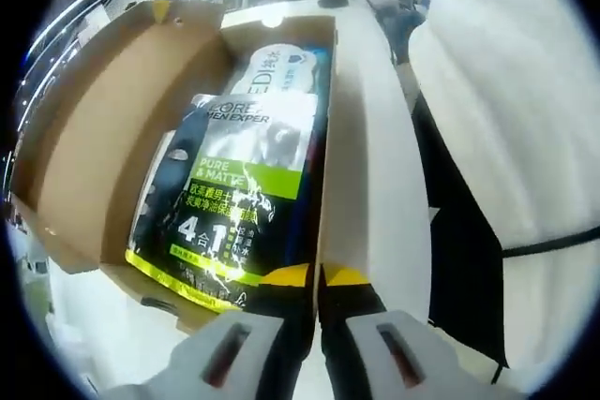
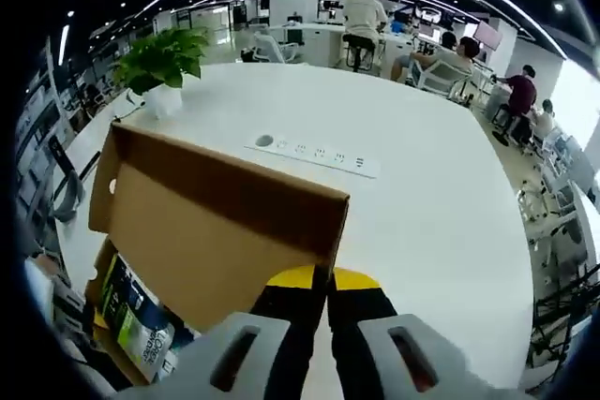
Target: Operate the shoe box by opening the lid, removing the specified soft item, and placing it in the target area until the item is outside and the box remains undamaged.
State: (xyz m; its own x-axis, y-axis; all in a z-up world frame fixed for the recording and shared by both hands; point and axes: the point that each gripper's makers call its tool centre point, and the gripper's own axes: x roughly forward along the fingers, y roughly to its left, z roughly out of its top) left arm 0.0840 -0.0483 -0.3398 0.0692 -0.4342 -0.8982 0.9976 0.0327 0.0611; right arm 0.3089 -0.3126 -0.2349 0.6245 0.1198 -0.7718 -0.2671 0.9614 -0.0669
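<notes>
In the left gripper view we see our left claw (image 1: 317,280), yellow-tipped jaws pressed together, clenched on the near right wall of the open brown cardboard shoe box (image 1: 112,128). Inside the box lies the soft black, white and lime-green printed pouch (image 1: 234,194), flat against the right wall. The box sits on the round white table (image 1: 375,194).

In the right gripper view our right claw (image 2: 323,280) is clenched on the edge of the raised brown cardboard lid (image 2: 216,222). Far left on the table stands a green potted plant (image 2: 161,63); a white power strip (image 2: 314,154) lies beyond the lid.
</notes>
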